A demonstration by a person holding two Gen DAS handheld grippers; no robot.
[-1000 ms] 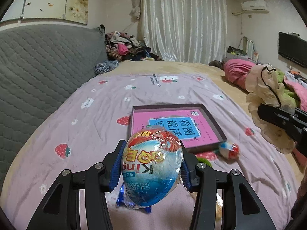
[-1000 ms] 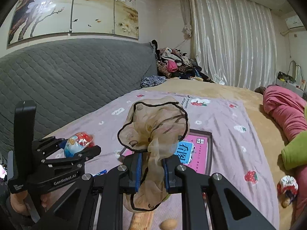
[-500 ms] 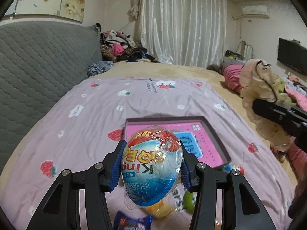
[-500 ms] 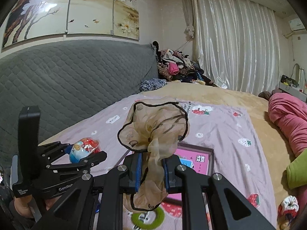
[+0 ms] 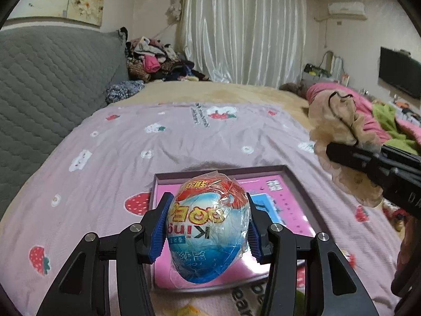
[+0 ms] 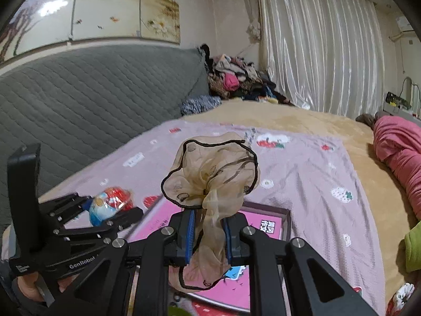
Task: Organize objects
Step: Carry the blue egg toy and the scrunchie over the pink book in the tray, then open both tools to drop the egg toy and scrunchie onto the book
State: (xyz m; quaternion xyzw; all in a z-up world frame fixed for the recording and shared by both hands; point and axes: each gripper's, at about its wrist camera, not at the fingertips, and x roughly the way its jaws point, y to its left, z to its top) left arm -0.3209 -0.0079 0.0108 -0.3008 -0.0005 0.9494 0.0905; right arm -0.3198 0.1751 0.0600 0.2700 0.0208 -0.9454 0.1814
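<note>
Bed w/ lilac strawberry-print sheet, grey quilted headboard along its L edge. Pink box lies mid-sheet, toward near edge. L gripper clamped on foil-wrapped toy egg, held above box. R gripper pinching beige sheer scrunchie, above box's near side.

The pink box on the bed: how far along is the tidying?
Nothing shows inside the pink box yet. In hand: the left gripper clamps a wrapped toy egg above it; the right gripper pinches a sheer beige scarf. Left: both, plus small items near the box.
</note>
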